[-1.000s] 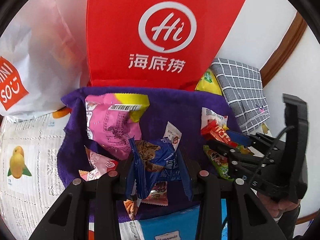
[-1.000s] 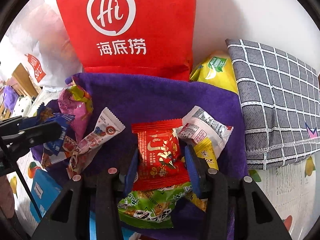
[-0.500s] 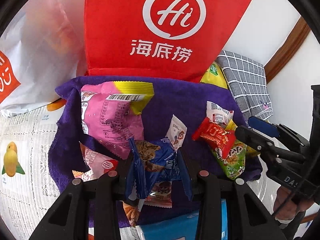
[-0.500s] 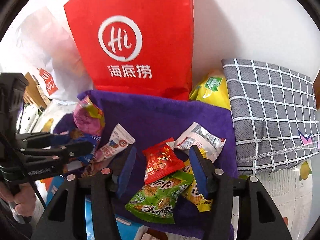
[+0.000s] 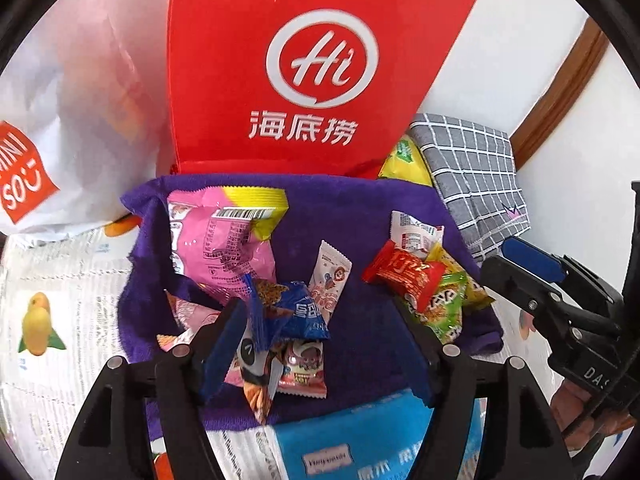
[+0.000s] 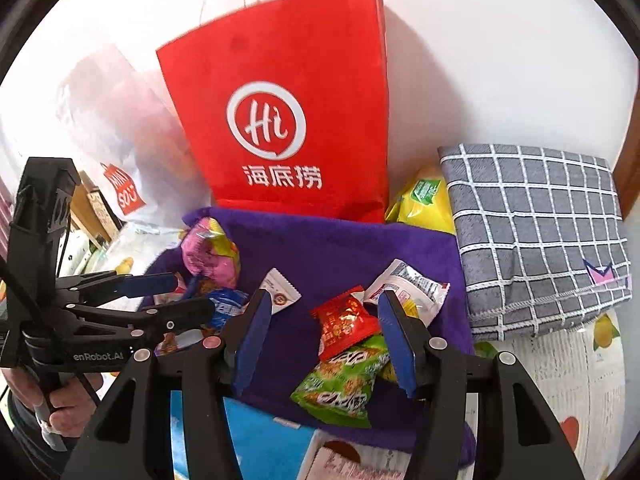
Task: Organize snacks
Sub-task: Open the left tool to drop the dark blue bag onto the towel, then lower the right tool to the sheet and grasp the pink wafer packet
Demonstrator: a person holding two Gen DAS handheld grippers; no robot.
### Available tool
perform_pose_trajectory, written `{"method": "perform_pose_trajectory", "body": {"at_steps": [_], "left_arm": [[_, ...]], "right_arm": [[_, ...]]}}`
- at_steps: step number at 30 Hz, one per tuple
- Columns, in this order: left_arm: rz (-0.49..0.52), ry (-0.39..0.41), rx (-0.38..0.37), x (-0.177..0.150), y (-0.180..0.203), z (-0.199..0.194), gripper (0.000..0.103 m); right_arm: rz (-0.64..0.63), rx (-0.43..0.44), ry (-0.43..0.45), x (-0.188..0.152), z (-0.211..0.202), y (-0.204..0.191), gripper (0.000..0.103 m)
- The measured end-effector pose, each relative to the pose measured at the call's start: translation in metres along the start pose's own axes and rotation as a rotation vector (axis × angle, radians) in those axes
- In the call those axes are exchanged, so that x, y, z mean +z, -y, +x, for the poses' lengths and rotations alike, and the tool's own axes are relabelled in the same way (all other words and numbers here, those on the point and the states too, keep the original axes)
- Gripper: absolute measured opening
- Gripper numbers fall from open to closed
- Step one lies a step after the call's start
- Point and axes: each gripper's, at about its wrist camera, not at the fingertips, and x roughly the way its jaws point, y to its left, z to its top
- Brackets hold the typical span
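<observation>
Blue packet apparently freed; left claw opening since earlier.

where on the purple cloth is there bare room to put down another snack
The widest bare stretch of the purple cloth runs along the back, below the red bag, between the pink packet and the white sachet. The right pile around the red packet and the left heap by the blue packet are crowded.

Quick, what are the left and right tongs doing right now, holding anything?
Left tongs: opening, letting go of the blue snack packet, which rests against one pad.
Right tongs: open, holding nothing; red packet lies loose between them.
</observation>
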Motion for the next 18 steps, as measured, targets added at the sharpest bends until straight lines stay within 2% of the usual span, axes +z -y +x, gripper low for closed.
{"method": "perform_pose_trajectory", "body": {"at_steps": [3, 11, 18], "left_arm": [[-0.005, 0.021, 0.0, -0.002, 0.001, -0.015, 0.07], [-0.039, 0.079, 0.037, -0.014, -0.009, -0.057, 0.07], [-0.033, 0.129, 0.098, -0.041, -0.008, -0.089, 0.07]], "right_arm": [[-0.007, -0.025, 0.025, -0.011, -0.019, -0.004, 0.055], [0.016, -0.036, -0.001, -0.052, -0.058, 0.006, 0.055], [0.014, -0.074, -0.055, -0.102, -0.063, 0.016, 0.049]]}}
